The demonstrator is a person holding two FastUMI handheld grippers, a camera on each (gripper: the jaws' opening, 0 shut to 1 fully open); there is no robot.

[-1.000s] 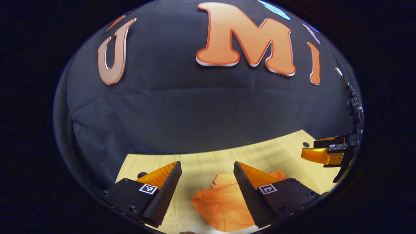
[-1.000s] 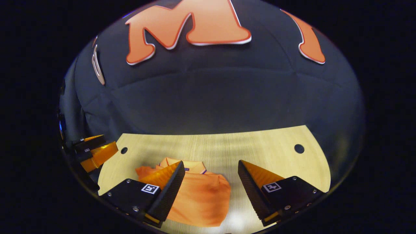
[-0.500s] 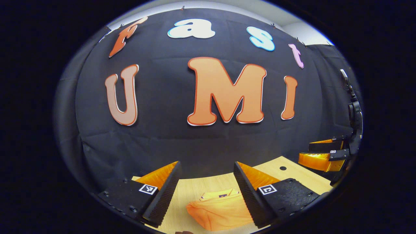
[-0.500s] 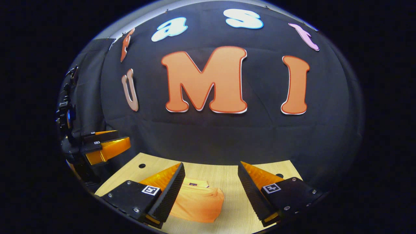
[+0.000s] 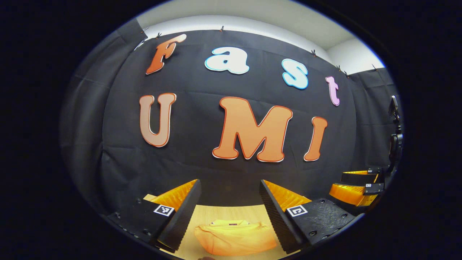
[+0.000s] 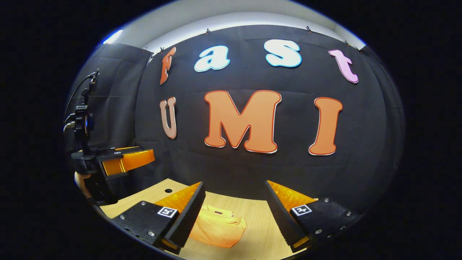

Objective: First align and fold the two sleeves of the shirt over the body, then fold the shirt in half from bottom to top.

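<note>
We see a folded orange fabric shirt (image 5: 234, 240) with a small dark purple tag at its collar, the cloth a plain, even orange. It lies on a pale yellow wooden table (image 6: 260, 224) marked with fine straight grain lines and a round dark hole near one corner. Above the booth's black cloth wall runs a plain white painted wall strip (image 5: 252, 18).

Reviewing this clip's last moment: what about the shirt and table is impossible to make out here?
- Shirt near edge, left gripper view: cut off at the bottom, so the fold can't be checked.
- Shirt left part, right gripper view: hidden behind that gripper's own finger.
- Collar label: too small to make out.
- Table: its sides are hidden behind both fingers.
</note>
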